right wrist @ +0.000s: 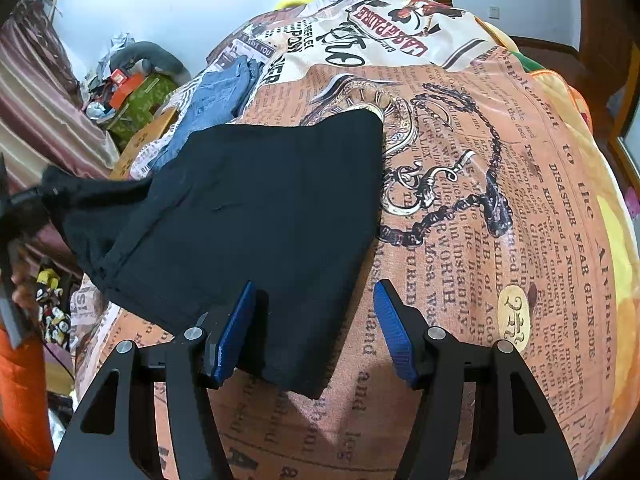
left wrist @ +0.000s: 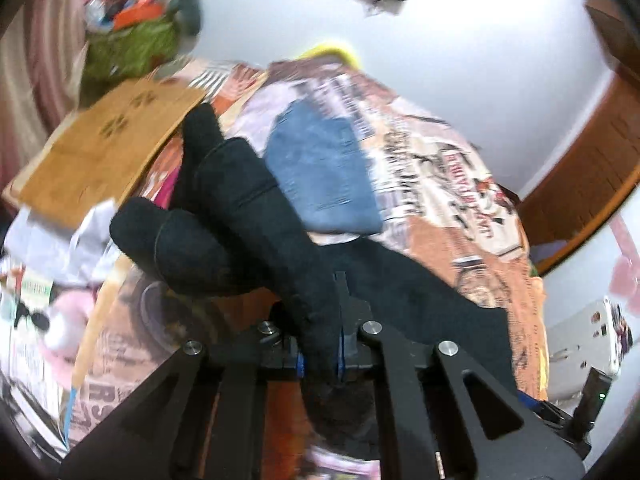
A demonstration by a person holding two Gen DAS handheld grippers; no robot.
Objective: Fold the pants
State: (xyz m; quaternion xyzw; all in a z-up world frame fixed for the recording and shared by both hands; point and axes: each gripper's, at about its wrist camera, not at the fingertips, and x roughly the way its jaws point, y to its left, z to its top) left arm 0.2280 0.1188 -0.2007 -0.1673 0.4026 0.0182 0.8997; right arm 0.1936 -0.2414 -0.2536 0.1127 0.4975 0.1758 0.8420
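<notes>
The black pants (right wrist: 260, 208) lie partly folded on the newspaper-print bed cover (right wrist: 500, 200). My left gripper (left wrist: 324, 344) is shut on a bunched part of the black pants (left wrist: 256, 208) and holds it lifted above the bed; the legs hang ahead of the camera. In the right wrist view that lifted end shows at the far left (right wrist: 64, 192). My right gripper (right wrist: 314, 316) is open, its blue pads on either side of the near corner of the folded pants, just above the fabric.
Folded blue jeans (left wrist: 324, 168) lie further up the bed, also in the right wrist view (right wrist: 216, 96). A cardboard sheet (left wrist: 104, 148) sits at the bed's left edge. A cluttered green-covered stand (right wrist: 136, 92) and striped curtain (right wrist: 40, 112) are on the left.
</notes>
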